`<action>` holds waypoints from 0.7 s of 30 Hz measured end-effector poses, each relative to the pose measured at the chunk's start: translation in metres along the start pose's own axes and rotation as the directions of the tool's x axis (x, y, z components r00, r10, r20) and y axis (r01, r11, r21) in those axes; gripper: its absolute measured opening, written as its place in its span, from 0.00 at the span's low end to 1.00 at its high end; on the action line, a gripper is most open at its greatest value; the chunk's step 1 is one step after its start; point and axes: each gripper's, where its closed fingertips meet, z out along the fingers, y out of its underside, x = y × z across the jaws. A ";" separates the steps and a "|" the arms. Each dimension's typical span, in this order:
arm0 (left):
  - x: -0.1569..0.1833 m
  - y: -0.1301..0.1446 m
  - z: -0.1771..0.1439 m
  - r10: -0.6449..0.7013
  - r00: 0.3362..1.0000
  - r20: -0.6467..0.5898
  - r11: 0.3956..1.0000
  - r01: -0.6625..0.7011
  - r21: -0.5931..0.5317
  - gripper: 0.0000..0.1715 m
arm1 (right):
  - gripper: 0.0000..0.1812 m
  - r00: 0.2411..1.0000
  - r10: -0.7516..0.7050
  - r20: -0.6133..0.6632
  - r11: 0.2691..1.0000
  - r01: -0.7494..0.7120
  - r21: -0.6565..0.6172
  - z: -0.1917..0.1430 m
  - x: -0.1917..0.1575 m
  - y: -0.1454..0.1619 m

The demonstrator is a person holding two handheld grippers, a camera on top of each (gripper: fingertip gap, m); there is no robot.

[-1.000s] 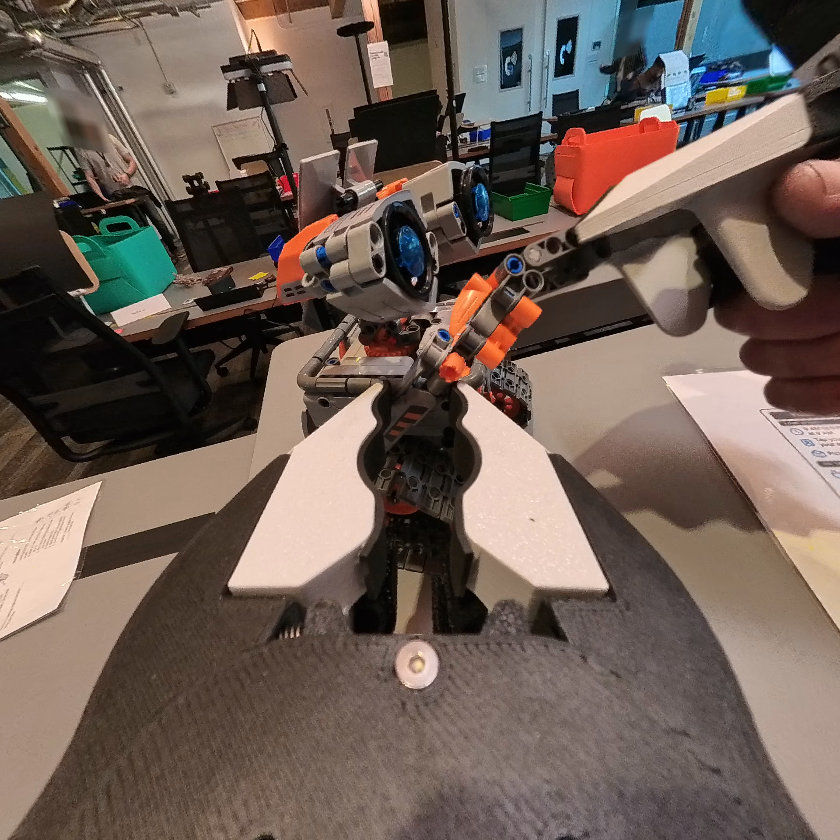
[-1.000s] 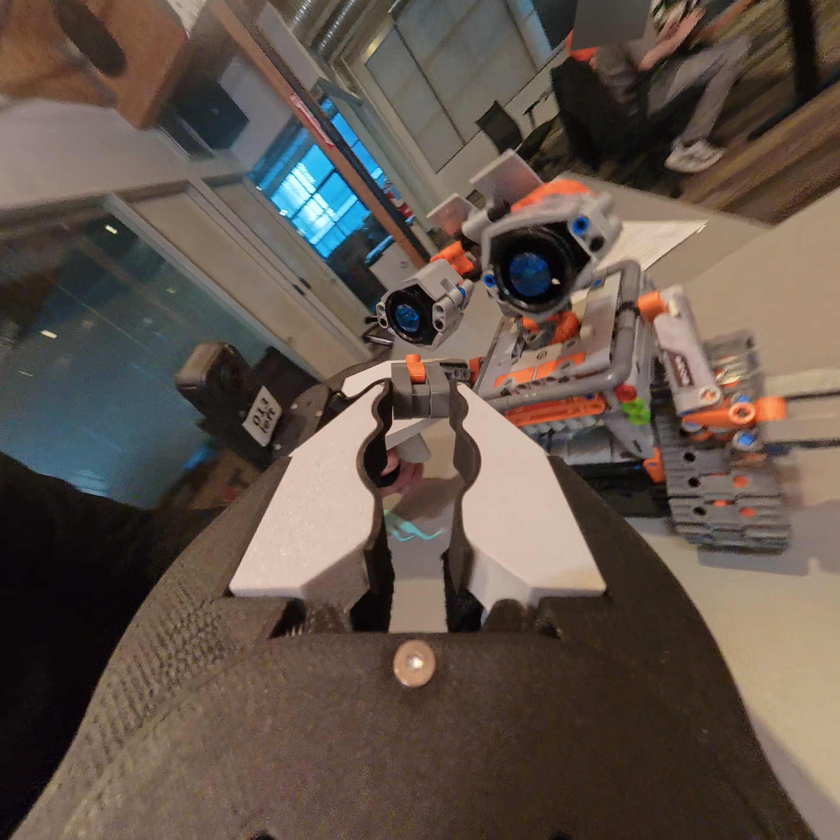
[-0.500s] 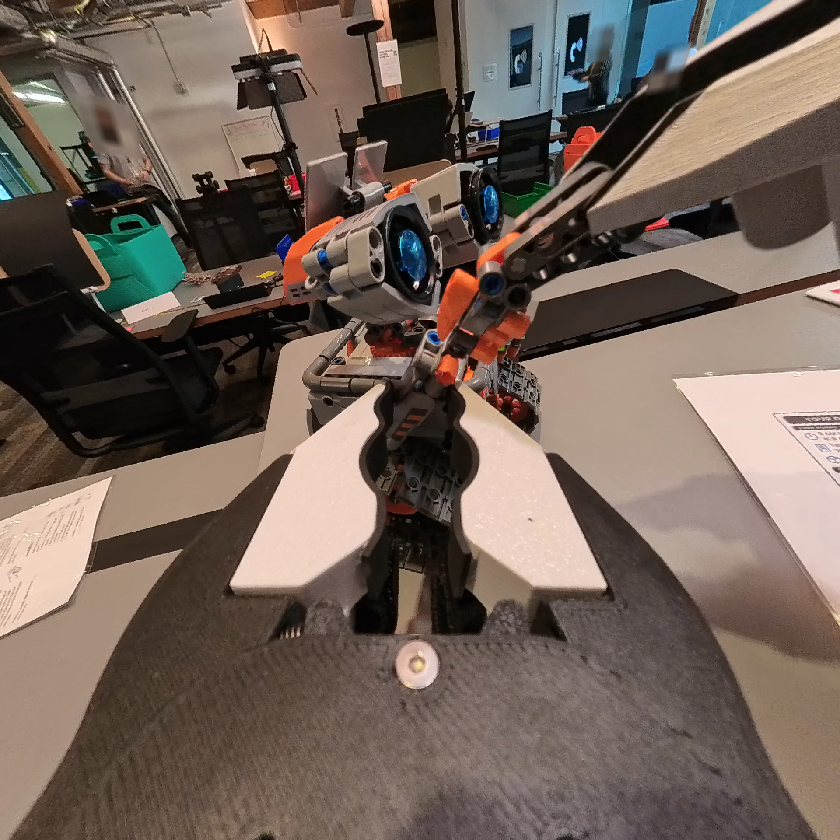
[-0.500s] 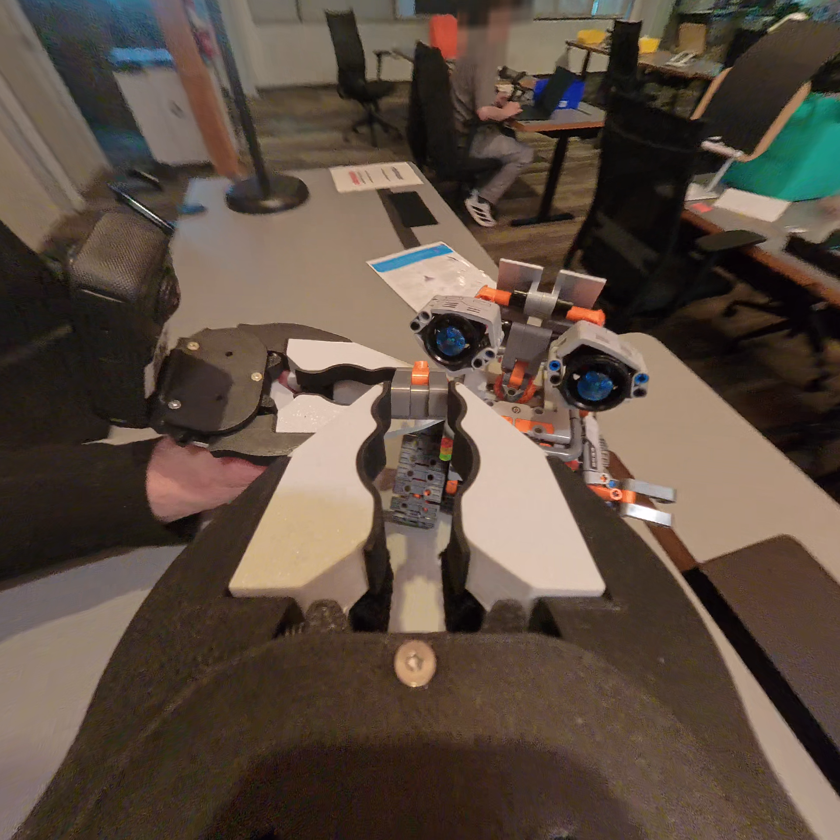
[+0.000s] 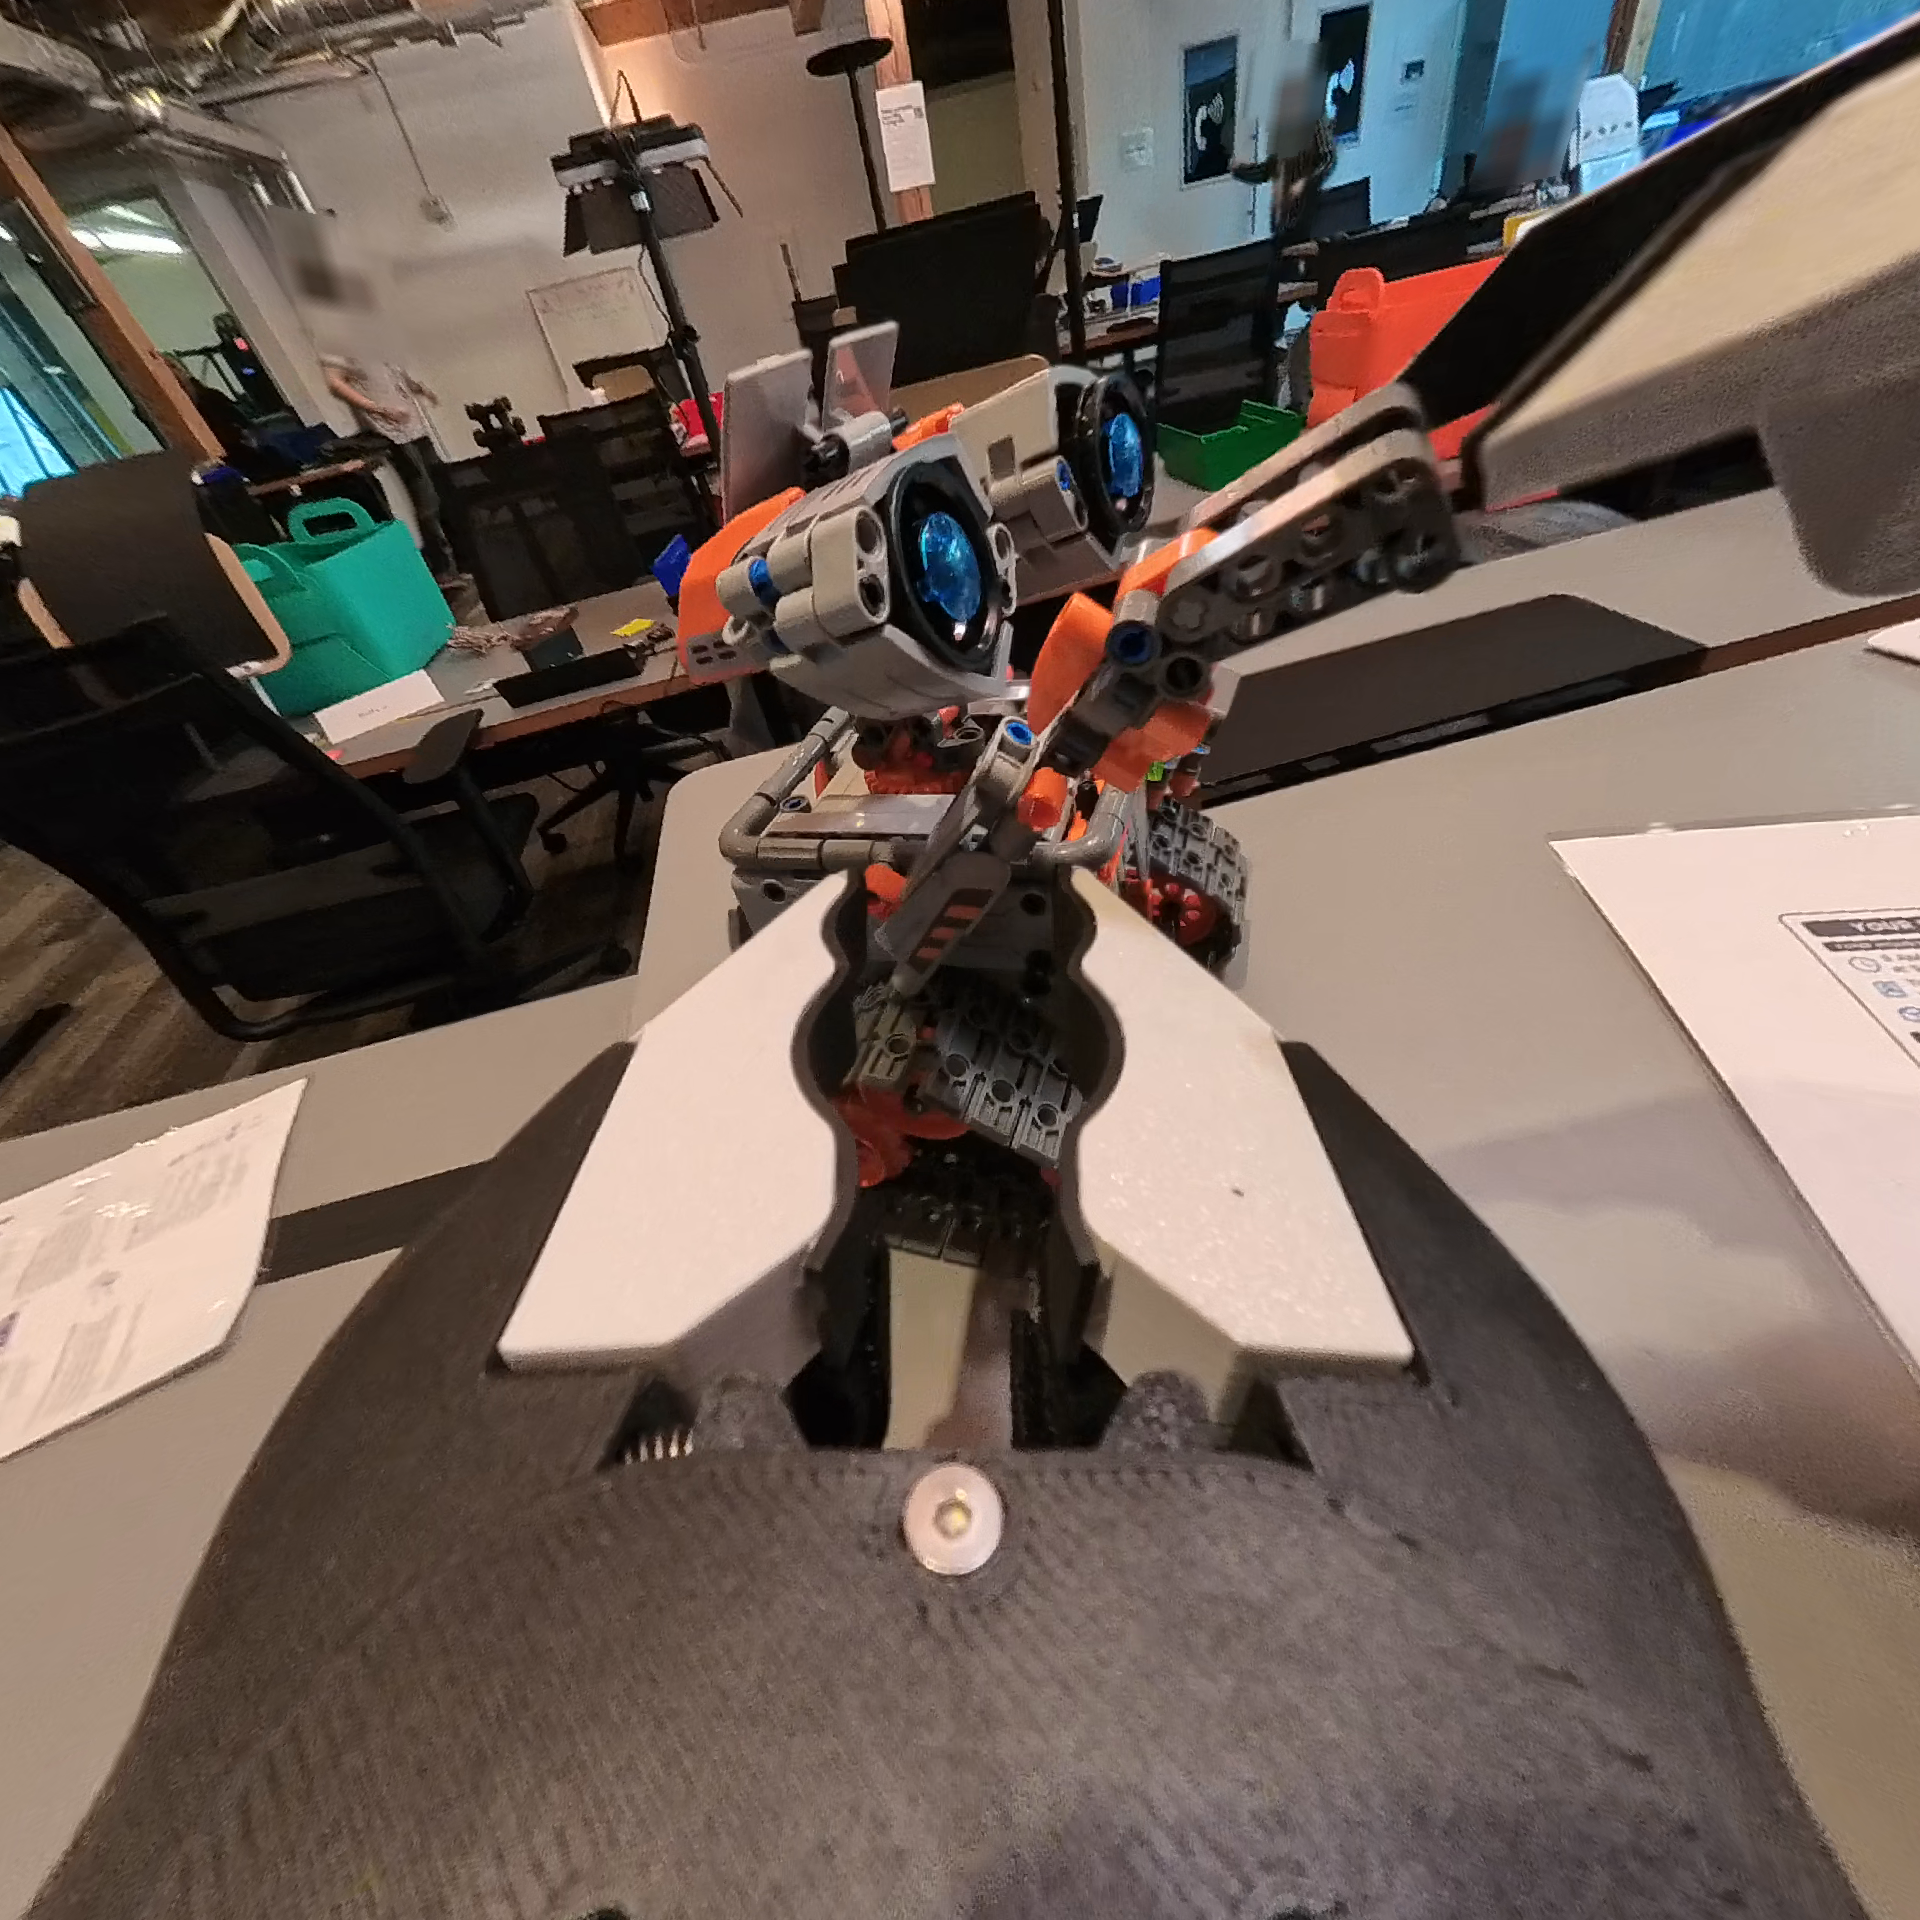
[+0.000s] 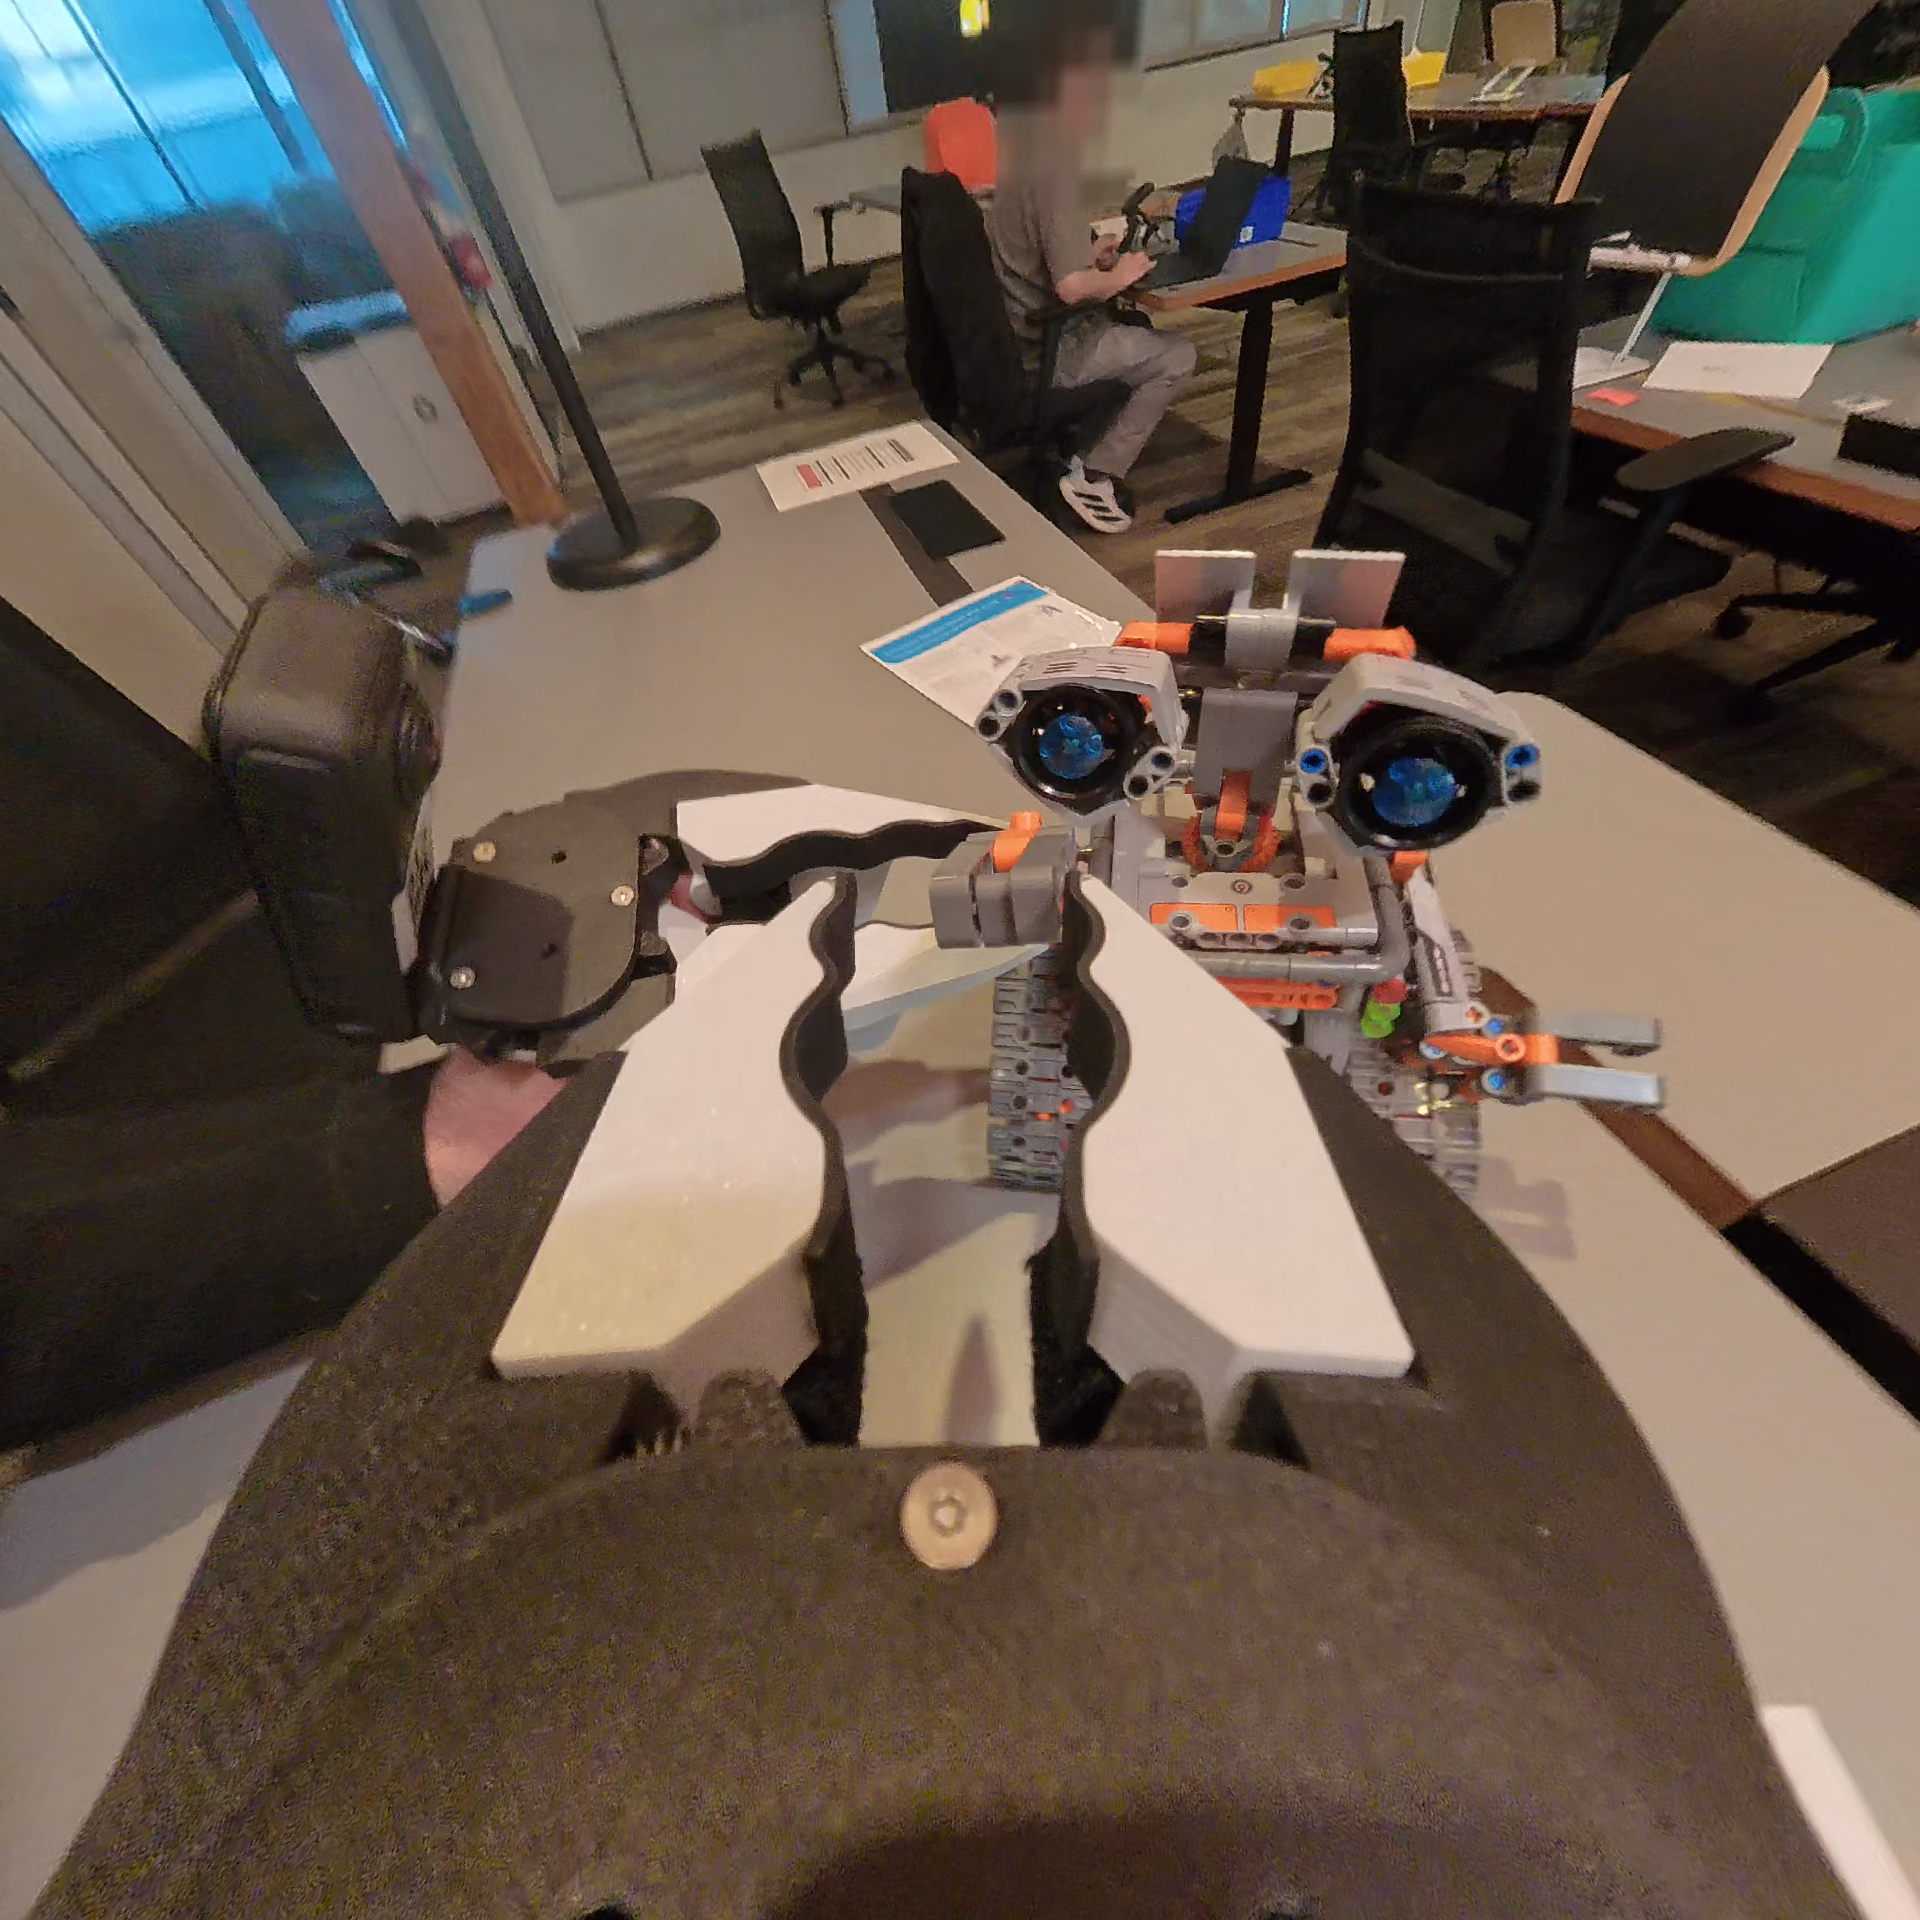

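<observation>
left hand-held gripper [image 5: 961, 904]: its two white fingers [image 5: 717, 1122] are closed on the grey striped arm [image 5: 951, 914] of a brick-built toy robot [image 5: 925, 623], near the arm's lower end. right hand-held gripper [image 6: 961, 894]: its white fingers [image 6: 1195, 1143] stand a little apart, with the grey and orange claw [image 6: 997, 888] at the tip of that same arm between the fingertips; whether both fingers press it cannot be told. in the left wrist view the right hand-held gripper reaches in from the upper right, its fingertips at the dark perforated claw. the toy robot, with two blue-lensed eyes, an orange and grey body and tracked treads, stands upright on the grey worktop [image 6: 675, 665]. printed sheets [image 5: 1766, 997] lie on the worktop at either side. office chairs [image 6: 1475, 416] stand beyond.
</observation>
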 end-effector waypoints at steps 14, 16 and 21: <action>0.010 0.010 -0.025 0.111 0.993 -0.046 0.989 -0.115 -0.095 0.25 | 0.28 0.954 0.281 -0.108 0.958 -0.285 -0.030 -0.017 0.137 0.034; 0.007 0.022 -0.018 0.081 0.995 -0.051 0.986 -0.087 -0.144 0.28 | 0.31 0.927 0.368 -0.067 0.927 -0.372 -0.054 -0.001 0.155 0.051; 0.012 0.044 -0.006 -0.001 0.997 -0.080 0.969 -0.019 -0.245 0.33 | 0.32 0.774 0.622 0.116 0.783 -0.616 -0.090 0.035 0.170 0.074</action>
